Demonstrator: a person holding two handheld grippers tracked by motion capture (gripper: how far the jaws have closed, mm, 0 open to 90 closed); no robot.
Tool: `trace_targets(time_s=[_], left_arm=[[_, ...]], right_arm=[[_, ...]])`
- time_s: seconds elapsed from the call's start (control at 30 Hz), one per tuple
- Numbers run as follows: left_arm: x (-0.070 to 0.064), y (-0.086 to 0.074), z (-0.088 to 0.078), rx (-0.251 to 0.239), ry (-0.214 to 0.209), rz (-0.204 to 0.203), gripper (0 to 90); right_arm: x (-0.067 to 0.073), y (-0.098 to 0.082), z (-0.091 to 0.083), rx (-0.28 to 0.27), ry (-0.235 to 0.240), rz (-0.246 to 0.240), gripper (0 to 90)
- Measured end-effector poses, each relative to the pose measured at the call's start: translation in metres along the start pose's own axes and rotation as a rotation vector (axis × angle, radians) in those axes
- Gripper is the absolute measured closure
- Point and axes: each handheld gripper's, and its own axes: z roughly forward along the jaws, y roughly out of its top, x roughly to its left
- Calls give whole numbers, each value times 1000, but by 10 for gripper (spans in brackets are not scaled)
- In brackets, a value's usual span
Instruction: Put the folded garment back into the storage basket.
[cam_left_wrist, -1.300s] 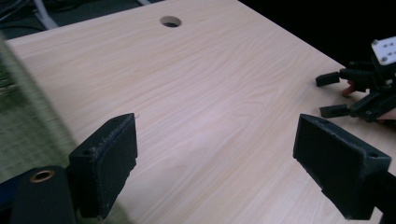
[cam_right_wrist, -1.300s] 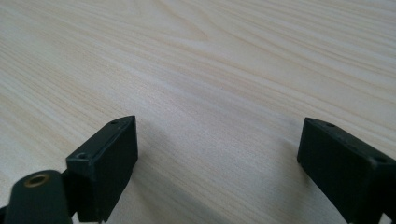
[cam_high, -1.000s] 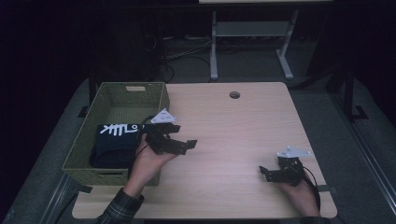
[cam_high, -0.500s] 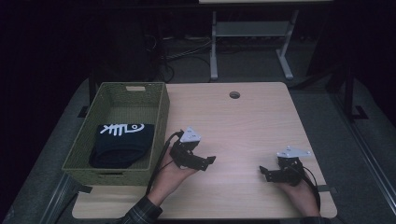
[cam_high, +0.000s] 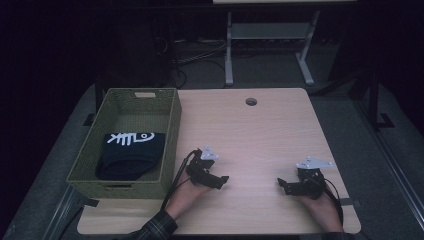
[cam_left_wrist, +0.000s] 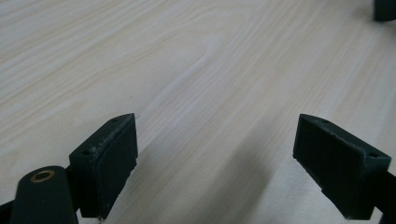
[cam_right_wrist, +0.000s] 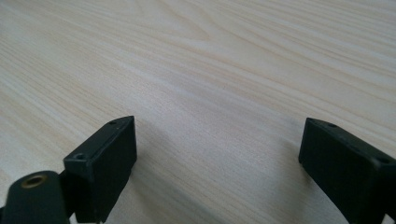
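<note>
- High view: the left gripper (cam_high: 216, 181) and right gripper (cam_high: 286, 186) rest low over the bare table (cam_high: 260, 130), well apart from each other. The folded shirt (cam_high: 129, 152), black with a white print, lies inside the basket (cam_high: 170, 125) at the table's left edge; the left gripper sits just beside the basket's near right corner. The work looks done, so the step in hand is likely parking; done well, both tools settle flat, clear of the basket wall and the table edge.
- Left gripper view: the jaws stand wide apart with nothing between them, only wood grain beneath. Setting down gently should spare the pads (cam_left_wrist: 109, 158).
- Right gripper view: the jaws are likewise spread and empty over plain tabletop. Cables are best left slack, not under the palms.
</note>
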Motion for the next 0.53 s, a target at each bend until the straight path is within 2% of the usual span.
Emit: trace_targets(time_s=[0.07,0.2,0.27,0.33,0.53], left_arm=[[1,-3,4,11,13,2,134],[2,-6,5,-7,41,15,132],[2,-9,6,-21,74,53,132],[3,-13,7,-53,68,46,128],[2,-13,7,-53,69,47,128]], right_arm=[[0,0,0,0,1,-1,109],[0,0,0,2,3,-4,107],[0,0,0,2,4,-5,107],[0,0,0,2,5,-5,106],[0,0,0,2,6,-6,105]])
